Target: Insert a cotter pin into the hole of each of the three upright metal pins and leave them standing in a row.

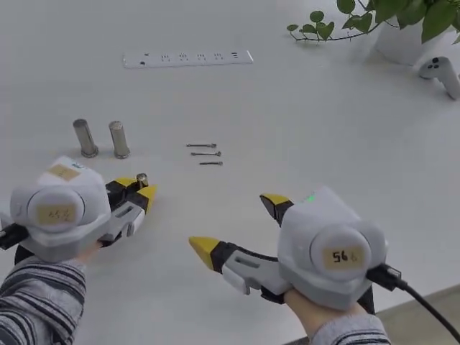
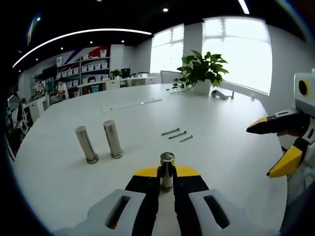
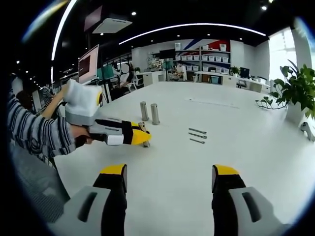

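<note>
Gripped metal pin [image 2: 167, 164]: a short polished cylinder, held upright on the white table [image 1: 323, 129] between the jaws of the left gripper [image 1: 140, 188], which are closed on its lower shaft so that its capped top is left clear above the yellow tips. Its cross-hole cannot be made out. The pin is judged stiff, dense for its size and smooth enough to slip or twist, so a low, square hold across the shaft is preferred, with the upper part kept free. Beyond the gripped pin and to its left, two free metal pins [image 1: 102, 139] are seen upright, side by side but not touching. Beyond it and to its right, well apart, three cotter pins [image 1: 205, 154] are laid flat and parallel. These are judged light, thin and easily bent or flicked away, and are best pinched near the head end so that the tip projects. Farther to the right of the gripped pin and nearer the person, the right gripper [image 1: 237, 224] is held with its jaws spread wide and nothing between them. Far beyond the gripped pin a power strip [image 1: 188, 58] is laid, and farther right a potted plant [image 1: 374, 14] is placed.
</note>
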### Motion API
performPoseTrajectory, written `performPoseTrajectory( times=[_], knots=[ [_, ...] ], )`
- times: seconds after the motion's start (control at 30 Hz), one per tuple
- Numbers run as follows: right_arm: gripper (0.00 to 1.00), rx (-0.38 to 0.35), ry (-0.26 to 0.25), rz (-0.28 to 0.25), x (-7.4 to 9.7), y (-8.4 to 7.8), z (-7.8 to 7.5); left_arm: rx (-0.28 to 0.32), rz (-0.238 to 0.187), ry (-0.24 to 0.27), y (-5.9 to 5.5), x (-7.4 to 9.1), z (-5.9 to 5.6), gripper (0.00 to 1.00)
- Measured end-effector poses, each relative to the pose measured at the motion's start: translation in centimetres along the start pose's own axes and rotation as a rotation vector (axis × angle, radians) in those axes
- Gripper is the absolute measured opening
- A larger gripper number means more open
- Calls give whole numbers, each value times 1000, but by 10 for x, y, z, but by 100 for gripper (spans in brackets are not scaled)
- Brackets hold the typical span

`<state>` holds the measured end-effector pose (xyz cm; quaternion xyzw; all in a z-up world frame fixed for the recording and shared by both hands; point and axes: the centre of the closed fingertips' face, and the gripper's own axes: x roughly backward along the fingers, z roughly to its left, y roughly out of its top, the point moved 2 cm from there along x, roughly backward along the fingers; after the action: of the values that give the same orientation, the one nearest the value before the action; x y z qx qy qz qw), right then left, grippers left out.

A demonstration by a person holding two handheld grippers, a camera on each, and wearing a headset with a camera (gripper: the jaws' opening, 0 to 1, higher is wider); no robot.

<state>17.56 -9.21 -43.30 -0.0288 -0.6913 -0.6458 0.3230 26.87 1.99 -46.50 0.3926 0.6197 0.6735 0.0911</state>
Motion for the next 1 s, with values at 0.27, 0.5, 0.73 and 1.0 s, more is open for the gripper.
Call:
performPoseTrajectory(
  times=[0.27,0.5,0.73,1.0],
  knots=[
    [63,-6,-1,8,2,0,-3,12,26,12,-6,0,-1,8],
    [56,-15,34,30,2,2,-14,-10,20,12,-1,10,-1,23],
    [54,63,73,77,-1,9,-28,-21,12,16,2,23,-4,35],
    [47,172,161,143,-16,25,-41,16,-4,30,4,42,-8,51]
  ],
)
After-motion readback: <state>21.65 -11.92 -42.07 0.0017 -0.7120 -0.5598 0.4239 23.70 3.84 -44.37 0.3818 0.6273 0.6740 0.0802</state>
